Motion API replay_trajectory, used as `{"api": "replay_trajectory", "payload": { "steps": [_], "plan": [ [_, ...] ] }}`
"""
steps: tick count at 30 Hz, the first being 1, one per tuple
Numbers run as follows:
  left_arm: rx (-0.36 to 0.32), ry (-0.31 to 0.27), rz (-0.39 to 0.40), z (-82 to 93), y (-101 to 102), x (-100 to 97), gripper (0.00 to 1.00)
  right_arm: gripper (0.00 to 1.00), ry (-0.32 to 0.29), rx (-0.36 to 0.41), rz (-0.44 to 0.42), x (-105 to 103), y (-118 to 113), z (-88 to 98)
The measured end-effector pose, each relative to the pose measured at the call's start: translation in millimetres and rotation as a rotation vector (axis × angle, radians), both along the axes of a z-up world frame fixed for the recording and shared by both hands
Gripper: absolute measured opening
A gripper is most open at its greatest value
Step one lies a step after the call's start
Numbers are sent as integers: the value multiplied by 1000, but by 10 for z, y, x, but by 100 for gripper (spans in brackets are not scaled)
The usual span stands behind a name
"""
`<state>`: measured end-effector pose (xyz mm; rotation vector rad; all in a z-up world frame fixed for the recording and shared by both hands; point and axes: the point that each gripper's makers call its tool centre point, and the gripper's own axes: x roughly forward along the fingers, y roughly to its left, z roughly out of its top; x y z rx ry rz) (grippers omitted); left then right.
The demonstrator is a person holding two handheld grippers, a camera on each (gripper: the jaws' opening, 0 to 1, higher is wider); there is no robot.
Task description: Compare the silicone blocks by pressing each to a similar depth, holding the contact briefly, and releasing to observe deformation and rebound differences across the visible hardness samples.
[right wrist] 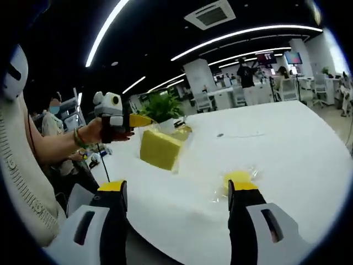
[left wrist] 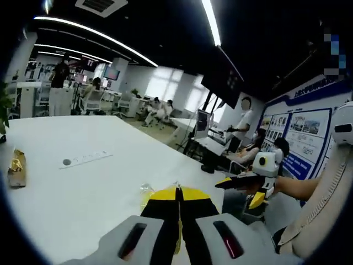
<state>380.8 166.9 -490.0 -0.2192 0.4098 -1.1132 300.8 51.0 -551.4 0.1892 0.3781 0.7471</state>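
R gripper (right wrist: 176, 190), bottom of right gripper view, jaws wide apart w/ nothing between, a bagged yellow silicone block (right wrist: 240, 179) on white table (right wrist: 298, 143) just past its right jaw, while L gripper (right wrist: 132, 121) at centre-left grips a bigger yellow block (right wrist: 160, 149) in clear wrap, lifted.

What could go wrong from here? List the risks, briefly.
1. The left tongs are shut, apparently pinching the tilted, plastic-wrapped yellow block by its wrapping alone, near the edge of the table. The wrapping could slip, and the block might drop off the edge.
2. The second wrapped block lies right beside one side of the open right tongs. A careless approach could nudge it along the table instead of pressing it.
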Motion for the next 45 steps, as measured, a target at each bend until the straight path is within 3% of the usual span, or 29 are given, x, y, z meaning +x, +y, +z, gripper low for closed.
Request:
{"api": "replay_trajectory", "payload": {
  "steps": [6,11,14,31,39,45],
  "plan": [
    [26,-46,-65,152,-50,-204,0,74,-57,-71,108,42,103,217],
    [29,-64,-102,257,-95,-322,0,77,-66,-131,207,71,268,309],
    [35,-81,-128,311,-137,-396,0,77,-101,-187,261,94,362,336],
    [82,-97,-204,317,-201,-556,0,77,-71,-355,552,244,914,158],
    [104,-99,-264,291,-211,-630,0,65,-44,-386,655,222,1132,26],
    [128,-118,-316,271,-209,-682,0,56,-57,-414,718,190,1245,-30]
  ]
}}
